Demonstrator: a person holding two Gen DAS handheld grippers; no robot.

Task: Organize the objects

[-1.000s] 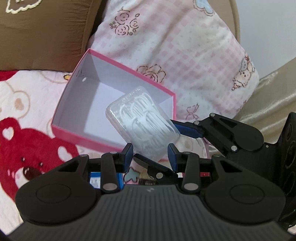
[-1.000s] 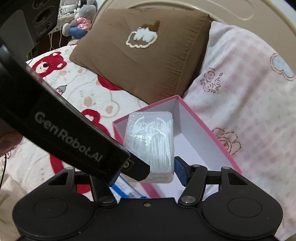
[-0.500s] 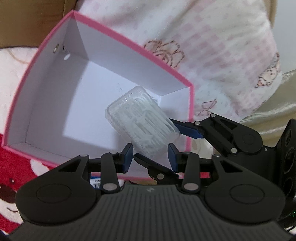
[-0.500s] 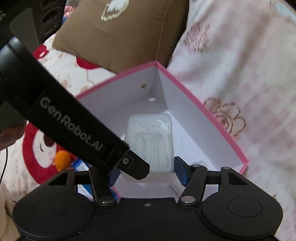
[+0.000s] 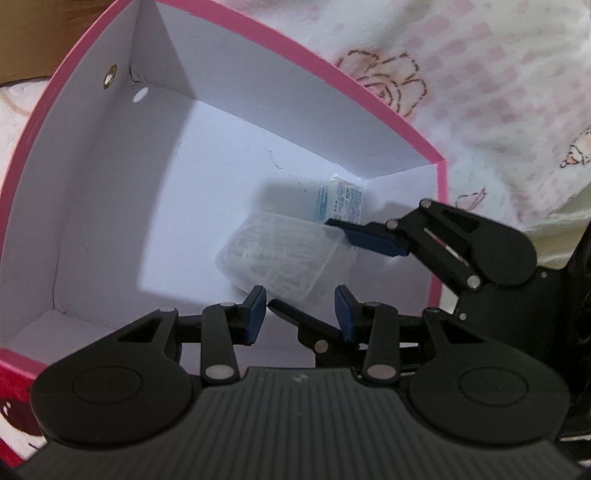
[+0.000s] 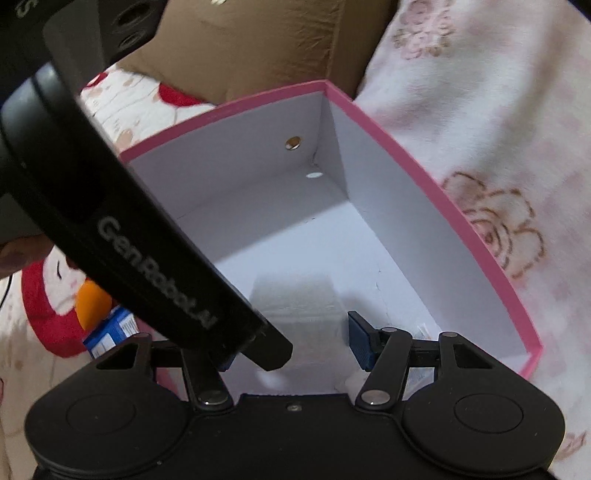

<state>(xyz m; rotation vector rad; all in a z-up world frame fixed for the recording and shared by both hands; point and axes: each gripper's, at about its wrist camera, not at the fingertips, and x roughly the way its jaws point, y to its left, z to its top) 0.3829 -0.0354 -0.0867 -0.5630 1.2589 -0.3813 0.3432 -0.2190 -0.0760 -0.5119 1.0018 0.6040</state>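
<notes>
A pink box (image 5: 258,35) with a white inside lies on the bed, also in the right wrist view as the pink box (image 6: 443,184). A clear case of floss picks (image 5: 280,258) hangs low inside it near the right corner, blurred in the right wrist view as the case (image 6: 295,310). My right gripper (image 6: 291,347) holds the case between its blue pads (image 5: 369,238), its jaws closing slightly. My left gripper (image 5: 299,314) stands open just behind the case, one right finger crossing its gap. The left gripper's body (image 6: 147,258) hides the right gripper's left pad.
A small printed sachet (image 5: 340,203) lies in the box's right corner. A pink patterned pillow (image 5: 480,92) presses against the box's far side, a brown pillow (image 6: 258,48) behind. Outside the box on the bear-print blanket are a blue carton (image 6: 110,332) and an orange object (image 6: 92,301).
Both grippers have sunk together from above the box rim down into it, carrying the case. The sachet in the corner has come into view.
</notes>
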